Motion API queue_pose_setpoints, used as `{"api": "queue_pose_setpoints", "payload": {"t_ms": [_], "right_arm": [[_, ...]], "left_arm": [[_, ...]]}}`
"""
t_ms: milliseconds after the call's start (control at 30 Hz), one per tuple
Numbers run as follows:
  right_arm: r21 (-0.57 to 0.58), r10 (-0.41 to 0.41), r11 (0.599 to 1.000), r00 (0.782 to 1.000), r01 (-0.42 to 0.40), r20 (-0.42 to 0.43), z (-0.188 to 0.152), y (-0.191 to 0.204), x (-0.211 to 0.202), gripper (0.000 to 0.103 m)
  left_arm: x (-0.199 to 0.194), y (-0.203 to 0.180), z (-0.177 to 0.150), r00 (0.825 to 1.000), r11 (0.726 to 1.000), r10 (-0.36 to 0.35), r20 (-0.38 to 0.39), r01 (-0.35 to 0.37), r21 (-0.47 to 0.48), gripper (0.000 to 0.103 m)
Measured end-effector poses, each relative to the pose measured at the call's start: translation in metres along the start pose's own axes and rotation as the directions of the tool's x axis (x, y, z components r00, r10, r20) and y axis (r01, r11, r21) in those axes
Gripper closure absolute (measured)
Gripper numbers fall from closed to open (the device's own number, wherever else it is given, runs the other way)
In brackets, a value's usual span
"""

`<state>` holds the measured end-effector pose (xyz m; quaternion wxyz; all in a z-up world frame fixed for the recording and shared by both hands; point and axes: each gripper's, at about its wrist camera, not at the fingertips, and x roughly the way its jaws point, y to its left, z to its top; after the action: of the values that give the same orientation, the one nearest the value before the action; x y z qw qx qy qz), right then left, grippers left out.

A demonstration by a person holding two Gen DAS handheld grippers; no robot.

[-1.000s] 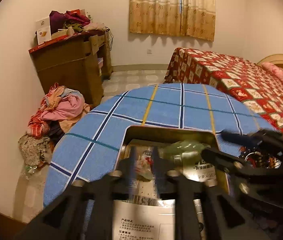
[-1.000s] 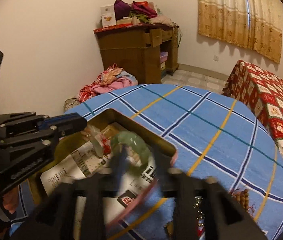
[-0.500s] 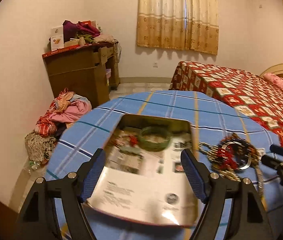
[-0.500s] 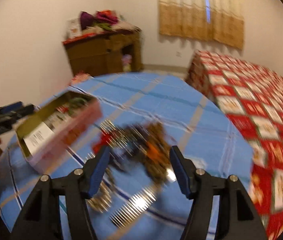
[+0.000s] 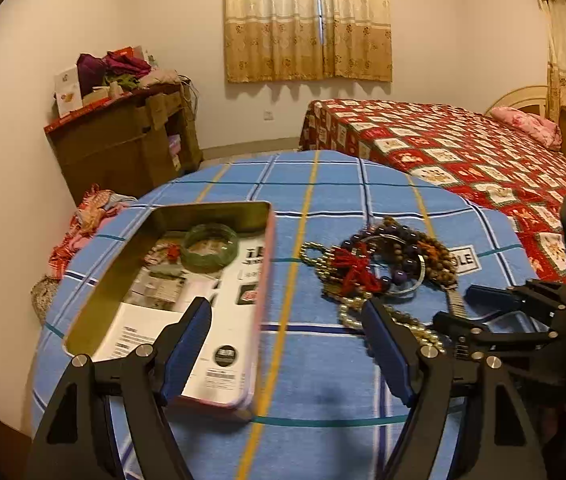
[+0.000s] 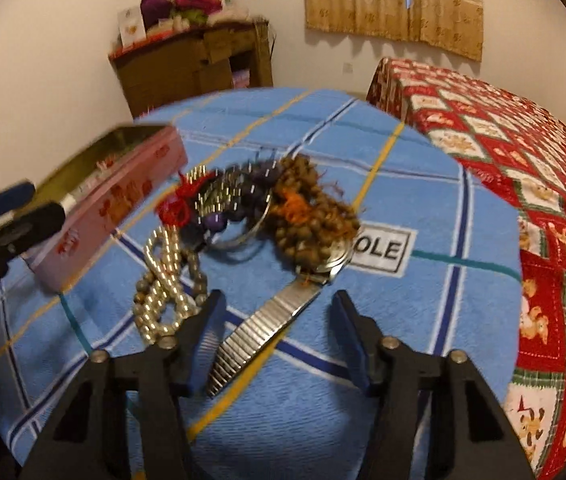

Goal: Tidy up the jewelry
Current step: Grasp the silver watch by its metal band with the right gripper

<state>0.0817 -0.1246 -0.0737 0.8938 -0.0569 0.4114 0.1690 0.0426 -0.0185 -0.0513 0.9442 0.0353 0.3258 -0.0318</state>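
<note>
A pink tin box [image 5: 259, 280] [image 6: 123, 196] lies open on the blue checked tablecloth [image 5: 323, 360], with a green bangle [image 5: 211, 246] and leaflets inside. A heap of jewelry [image 5: 379, 268] [image 6: 251, 208] lies to its right: pearl strand [image 6: 163, 296], brown beads [image 6: 311, 208], purple beads, red tassel, and a metal-band watch [image 6: 267, 328]. My left gripper [image 5: 287, 344] is open and empty, between the box and the heap. My right gripper [image 6: 279, 332] is open, its jaws either side of the watch band. It also shows in the left wrist view [image 5: 479, 308].
The table edge is close on the right, with a red patterned bed [image 5: 443, 148] beyond. A wooden cabinet [image 5: 123, 148] piled with clothes stands against the far wall. Clothes lie on the floor to the left [image 5: 83, 220].
Both grippers were shut over the box a second ago. They have opened and pulled back. The green bangle now lies in the box. My right gripper has swung right to the jewelry heap.
</note>
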Motion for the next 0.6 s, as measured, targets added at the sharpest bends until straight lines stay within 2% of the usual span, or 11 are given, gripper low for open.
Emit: {"api": "queue_pose_setpoints", "payload": {"t_ms": [33,133,167,400,533,600], "right_arm": [[-0.008,-0.005,1.0,1.0,0.005,-0.006,-0.003,0.001,-0.001,0.053],[-0.043,-0.038,0.998,0.999,0.038,-0.018,-0.009,-0.003,-0.007,0.08],[-0.052,-0.04,0.998,0.999,0.038,-0.027,-0.011,-0.006,-0.01,0.083],[-0.079,-0.03,0.997,0.999,0.028,-0.031,-0.019,-0.007,-0.022,0.085],[-0.081,0.029,0.996,0.998,-0.033,-0.052,-0.022,-0.001,-0.026,0.085],[-0.091,0.022,0.995,0.999,-0.026,-0.049,-0.024,0.001,-0.028,0.085]], "left_arm": [[0.0,-0.003,-0.001,1.0,1.0,-0.012,-0.006,0.012,0.004,0.026],[0.001,-0.008,-0.002,1.0,1.0,-0.024,-0.014,0.024,0.013,0.026],[0.001,-0.008,-0.003,0.999,0.999,-0.029,-0.017,0.029,0.013,0.026],[0.001,-0.021,-0.004,0.998,0.998,-0.057,-0.026,0.058,0.033,0.026],[0.002,-0.026,-0.004,0.997,0.997,-0.069,-0.033,0.071,0.045,0.026],[0.005,-0.027,-0.005,0.996,0.996,-0.078,-0.042,0.08,0.038,0.026]]}}
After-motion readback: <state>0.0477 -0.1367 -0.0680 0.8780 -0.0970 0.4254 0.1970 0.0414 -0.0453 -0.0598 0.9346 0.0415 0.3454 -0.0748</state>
